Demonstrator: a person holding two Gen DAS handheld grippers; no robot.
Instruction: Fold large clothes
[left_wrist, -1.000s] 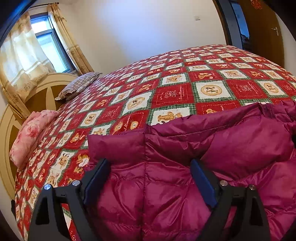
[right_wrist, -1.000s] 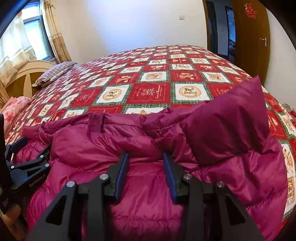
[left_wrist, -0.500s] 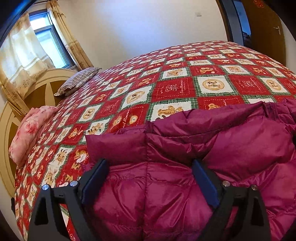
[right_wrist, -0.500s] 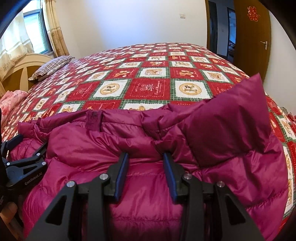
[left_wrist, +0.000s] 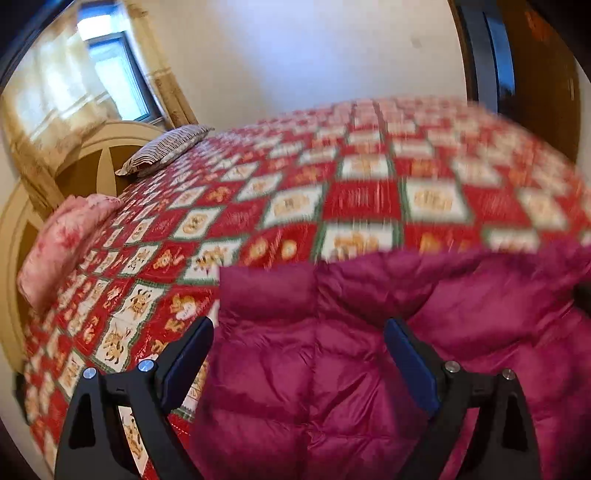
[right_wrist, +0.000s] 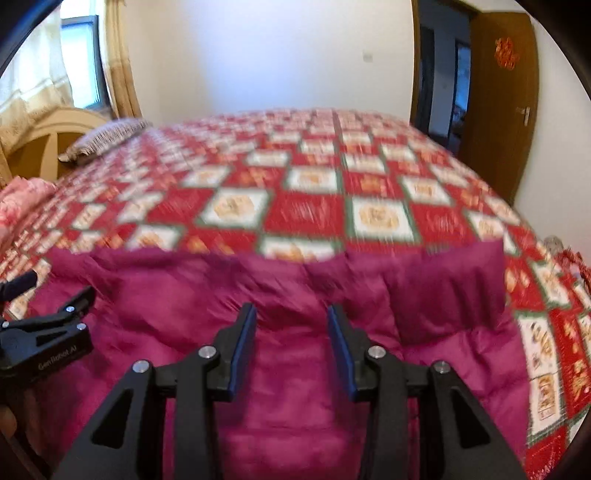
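A magenta puffer jacket (left_wrist: 369, 350) lies on the bed, folded into a thick block near the front edge; it also fills the lower half of the right wrist view (right_wrist: 295, 332). My left gripper (left_wrist: 299, 332) is open wide above the jacket's left part, holding nothing. My right gripper (right_wrist: 291, 317) is open above the jacket's middle, empty. The left gripper also shows at the left edge of the right wrist view (right_wrist: 48, 325). Both views are motion-blurred.
The bed has a red, white and green patchwork quilt (left_wrist: 369, 199). A striped pillow (left_wrist: 162, 151) and a pink pillow (left_wrist: 62, 240) lie by the wooden headboard (left_wrist: 92, 155) at left. A wooden door (right_wrist: 498, 92) stands at right.
Both grippers have pulled back and tilted up, so the jacket sits lower in view and more quilt shows. The jacket's raised right flap now lies flatter. Both grippers stay open.
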